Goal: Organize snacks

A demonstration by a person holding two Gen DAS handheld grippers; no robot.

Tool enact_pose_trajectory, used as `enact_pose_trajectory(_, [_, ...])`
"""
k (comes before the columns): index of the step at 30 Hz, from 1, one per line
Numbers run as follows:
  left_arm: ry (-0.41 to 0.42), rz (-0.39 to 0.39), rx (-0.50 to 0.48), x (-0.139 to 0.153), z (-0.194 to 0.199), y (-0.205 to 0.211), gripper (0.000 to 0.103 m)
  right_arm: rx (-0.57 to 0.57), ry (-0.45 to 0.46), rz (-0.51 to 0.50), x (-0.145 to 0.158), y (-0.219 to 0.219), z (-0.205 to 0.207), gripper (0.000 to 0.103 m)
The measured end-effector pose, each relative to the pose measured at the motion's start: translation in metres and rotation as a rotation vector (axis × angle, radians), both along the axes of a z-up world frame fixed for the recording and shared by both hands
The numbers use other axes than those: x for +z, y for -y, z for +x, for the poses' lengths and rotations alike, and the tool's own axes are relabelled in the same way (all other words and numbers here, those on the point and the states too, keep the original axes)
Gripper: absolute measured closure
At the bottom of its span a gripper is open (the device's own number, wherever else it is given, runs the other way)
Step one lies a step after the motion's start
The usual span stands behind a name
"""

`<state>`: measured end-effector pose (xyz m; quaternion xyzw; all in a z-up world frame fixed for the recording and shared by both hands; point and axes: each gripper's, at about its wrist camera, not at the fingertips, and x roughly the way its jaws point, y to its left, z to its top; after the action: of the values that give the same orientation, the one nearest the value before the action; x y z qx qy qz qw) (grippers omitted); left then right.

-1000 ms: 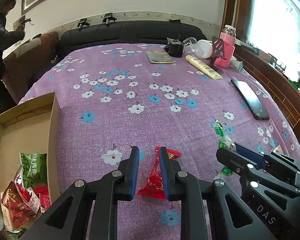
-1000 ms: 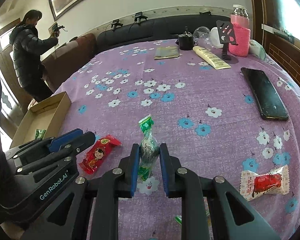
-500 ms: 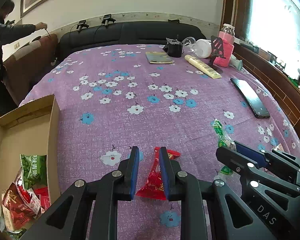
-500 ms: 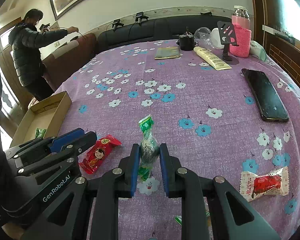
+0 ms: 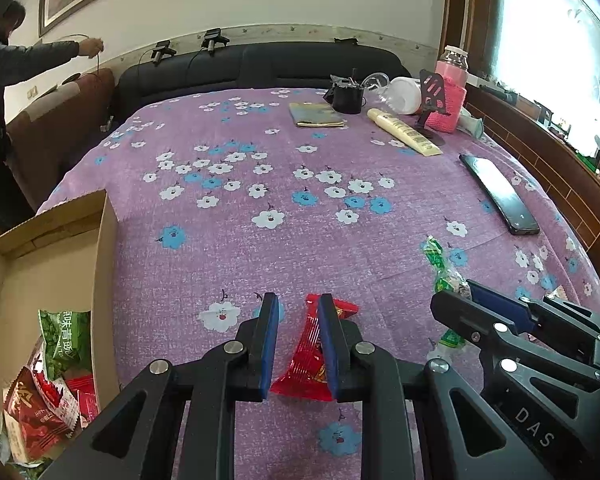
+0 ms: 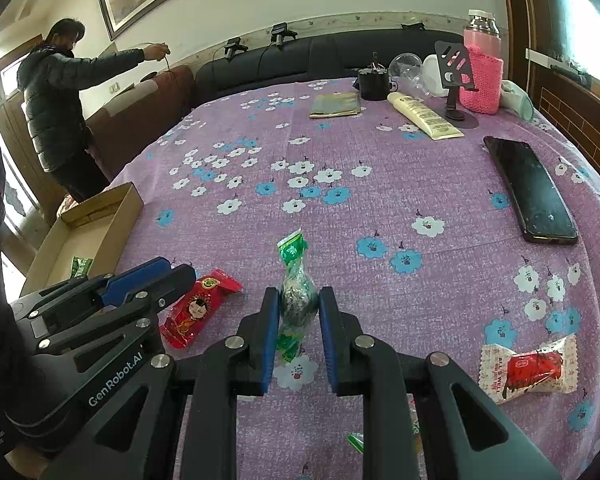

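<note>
**A:** What step was in hand?

**B:** My left gripper [image 5: 298, 340] pinched the red snack packet [image 5: 308, 364]; my right gripper [image 6: 299, 336] clamped the green snack [image 6: 296, 296]. Next: carry both to the cardboard box [image 5: 100, 264], left of my fingers.

My view shows a purple floral cloth [image 5: 300, 240] with a coarse, matt weave covering the surface. The red snack packet [image 5: 306, 356] is glossy, crinkled foil-like plastic; the green-and-clear twisted wrapper [image 6: 296, 280] shines too. The open brown cardboard box [image 5: 104, 264] looks dull and papery. The black smartphone [image 6: 532, 188] is smooth and glassy. My fingers [image 5: 269, 344] carry matt blue pads on black plastic with metal screws.
</note>
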<state>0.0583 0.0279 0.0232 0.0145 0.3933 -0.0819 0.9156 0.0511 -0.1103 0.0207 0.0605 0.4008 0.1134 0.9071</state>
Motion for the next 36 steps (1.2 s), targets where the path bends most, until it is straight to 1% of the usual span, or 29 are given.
enact_pose_trajectory(13, [0.022, -0.003, 0.002, 0.003, -0.004, 0.0, 0.082, -0.016, 0.014, 0.01, 0.004, 0.003, -0.002, 0.084])
enact_pose_trajectory(22, [0.088, 0.015, 0.015, 0.01, -0.013, 0.002, 0.082, -0.039, 0.069, -0.01, 0.012, 0.004, -0.01, 0.084])
enact_pose_trajectory(27, [0.128, 0.03, 0.037, 0.022, -0.022, 0.001, 0.082, -0.054, 0.089, -0.012, 0.016, 0.008, -0.013, 0.084])
enact_pose_trajectory(31, [0.153, 0.038, 0.046, 0.031, -0.034, -0.003, 0.082, -0.058, 0.101, -0.007, 0.018, 0.01, -0.017, 0.084])
enact_pose_trajectory(36, [0.175, 0.045, 0.06, 0.037, -0.051, -0.014, 0.082, -0.037, 0.132, -0.012, 0.022, 0.005, -0.022, 0.084])
